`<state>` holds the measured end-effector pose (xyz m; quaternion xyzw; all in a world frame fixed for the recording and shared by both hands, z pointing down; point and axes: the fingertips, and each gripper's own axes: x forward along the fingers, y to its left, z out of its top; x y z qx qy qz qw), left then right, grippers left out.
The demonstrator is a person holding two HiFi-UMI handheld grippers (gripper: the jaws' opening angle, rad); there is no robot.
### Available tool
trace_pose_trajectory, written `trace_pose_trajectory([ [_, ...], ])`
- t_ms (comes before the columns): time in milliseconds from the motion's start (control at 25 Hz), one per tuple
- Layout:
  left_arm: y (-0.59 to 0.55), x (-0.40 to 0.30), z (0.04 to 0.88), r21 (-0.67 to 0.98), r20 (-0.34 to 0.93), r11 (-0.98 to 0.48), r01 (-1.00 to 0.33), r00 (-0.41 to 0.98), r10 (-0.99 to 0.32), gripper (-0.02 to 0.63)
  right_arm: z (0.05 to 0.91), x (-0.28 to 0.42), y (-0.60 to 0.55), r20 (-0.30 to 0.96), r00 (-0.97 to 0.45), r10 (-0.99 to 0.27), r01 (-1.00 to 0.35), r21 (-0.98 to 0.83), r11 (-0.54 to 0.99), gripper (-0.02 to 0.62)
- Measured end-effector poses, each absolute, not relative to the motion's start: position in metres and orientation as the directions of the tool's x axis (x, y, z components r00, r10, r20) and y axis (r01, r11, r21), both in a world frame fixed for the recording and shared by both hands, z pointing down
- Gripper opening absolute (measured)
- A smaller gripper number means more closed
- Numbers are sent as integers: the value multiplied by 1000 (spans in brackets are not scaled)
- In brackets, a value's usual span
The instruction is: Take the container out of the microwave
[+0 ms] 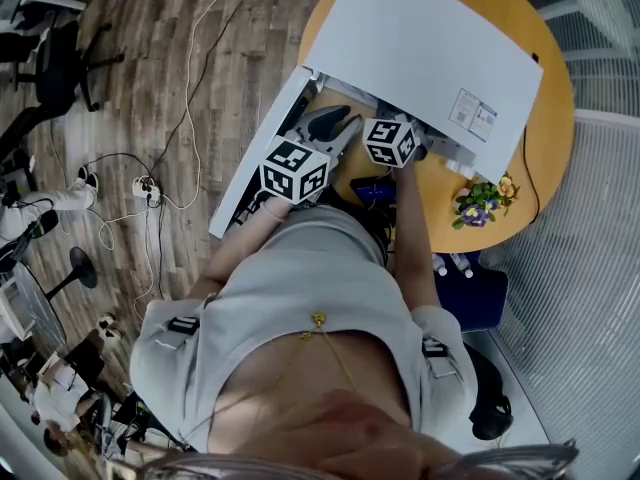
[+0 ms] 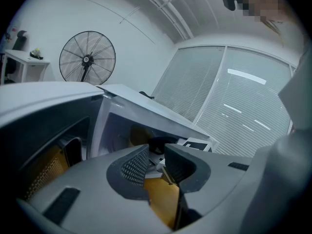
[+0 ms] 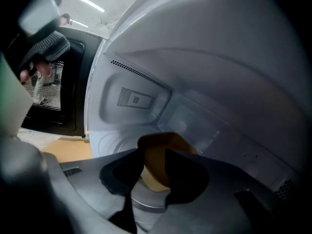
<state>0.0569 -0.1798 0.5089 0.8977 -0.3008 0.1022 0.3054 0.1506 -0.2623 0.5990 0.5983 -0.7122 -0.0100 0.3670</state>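
Head view: looking steeply down on a white microwave (image 1: pixel 430 48) sitting on a round wooden tabletop (image 1: pixel 555 138), its door (image 1: pixel 255 153) standing open to the left. Holding the left hand-held gripper (image 1: pixel 335 125) just in front of the opening.

Left gripper view: pointing toward the open cavity, jaws standing a little apart and gripping nothing, with only tabletop wood showing through the gap.

Right gripper view: reaching the right hand-held gripper (image 3: pixel 155 167) inside the cavity, jaws standing wide. Framing the container (image 3: pixel 161 145) in the gap just beyond the tips. Showing a round, opaque, mustard-yellow tub sitting on the glass turntable (image 3: pixel 146 199), its right part hiding behind the right jaw.
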Motion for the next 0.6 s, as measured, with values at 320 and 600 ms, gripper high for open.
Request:
trace_pose_trajectory([
  [320,-178,58,509,491,369,-631,-601,799,-474,101,594,160,-270,472,39,-881,-825,513,238,187],
  [600,-180,56,509,503,365,-621,-601,799,-478,101,605,155,-264,518,1,-855,-823,486,293,24],
])
